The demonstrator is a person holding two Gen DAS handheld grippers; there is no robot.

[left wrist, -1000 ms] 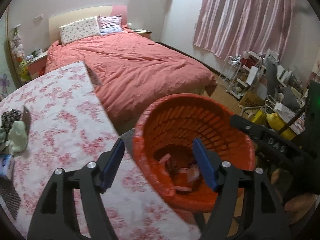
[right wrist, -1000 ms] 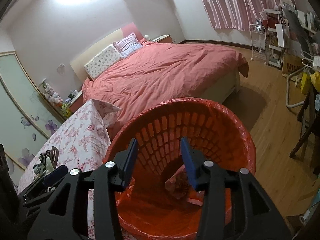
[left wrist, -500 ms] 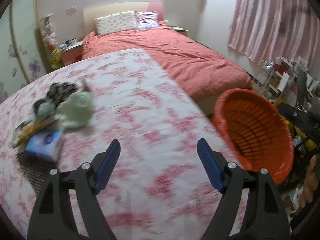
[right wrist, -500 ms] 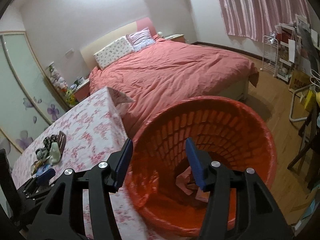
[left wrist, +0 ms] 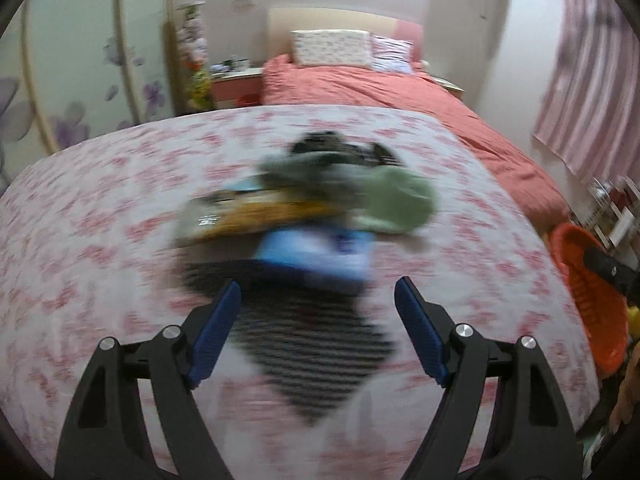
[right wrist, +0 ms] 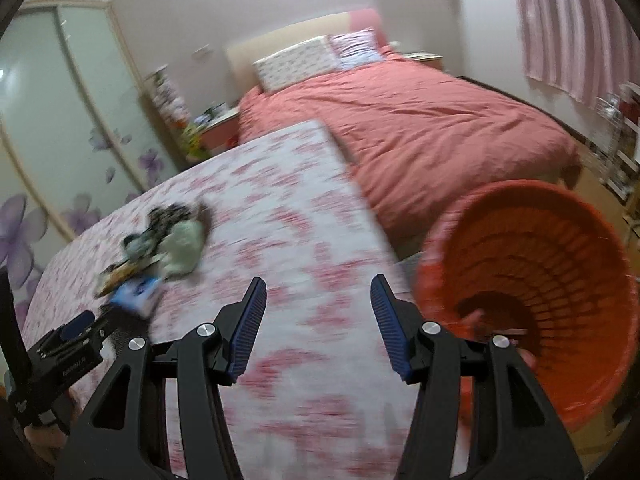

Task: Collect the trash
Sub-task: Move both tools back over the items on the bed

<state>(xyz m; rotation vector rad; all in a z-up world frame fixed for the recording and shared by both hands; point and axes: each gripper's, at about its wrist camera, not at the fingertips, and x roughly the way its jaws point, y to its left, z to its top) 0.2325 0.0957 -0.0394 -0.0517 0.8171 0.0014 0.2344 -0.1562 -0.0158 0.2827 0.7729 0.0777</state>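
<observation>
A blurred pile of items lies on the floral-clothed table (left wrist: pixel 100 208): a blue packet (left wrist: pixel 316 252), a black-and-white striped piece (left wrist: pixel 312 340), a pale green lump (left wrist: pixel 396 200), a yellow wrapper (left wrist: pixel 260 212) and a dark patterned item (left wrist: pixel 332 148). My left gripper (left wrist: pixel 318 320) is open and empty, just short of the striped piece. My right gripper (right wrist: pixel 318 316) is open and empty over the table's right part. The pile shows at the left in the right wrist view (right wrist: pixel 160 248). The orange basket (right wrist: pixel 568 264) stands off the table's right edge, with scraps inside.
A bed with a coral duvet (right wrist: pixel 432 120) lies behind the table. A sliding wardrobe with purple flowers (right wrist: pixel 52 128) is at the left, pink curtains (right wrist: pixel 572 24) at the right. The left gripper's body (right wrist: pixel 60 356) shows at the lower left of the right wrist view.
My left gripper has swung left from over the basket to the pile on the table. My right gripper has come out of the basket, moved left over the table and opened wider.
</observation>
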